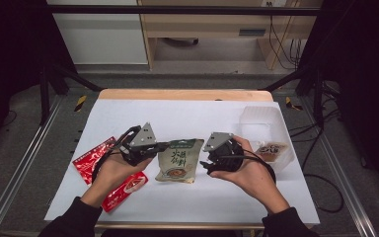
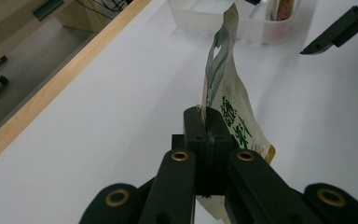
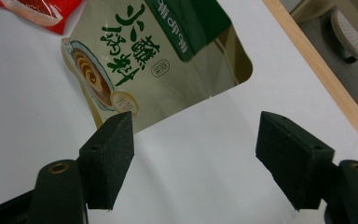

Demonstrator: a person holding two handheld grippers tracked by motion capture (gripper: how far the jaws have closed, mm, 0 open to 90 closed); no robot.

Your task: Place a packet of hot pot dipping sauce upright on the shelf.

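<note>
With the left gripper (image 2: 207, 140) clamped on the pouch (image 1: 178, 160) edge, bring the right gripper (image 3: 193, 154), fingers wide and empty, squarely onto the opposite edge before closing.

Lab recording bay: black metal frame (image 1: 177, 10), floor cables (image 1: 286, 44), white-covered table (image 1: 128, 113).

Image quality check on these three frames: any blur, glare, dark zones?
High view: white table evenly lit, surroundings nearly black, picture soft overall. Left gripper view: the tool shut on the pouch is fairly sharp; the container behind is softer and washed out. Right gripper view: pouch print readable, open tool throws a soft shadow on the table.
</note>
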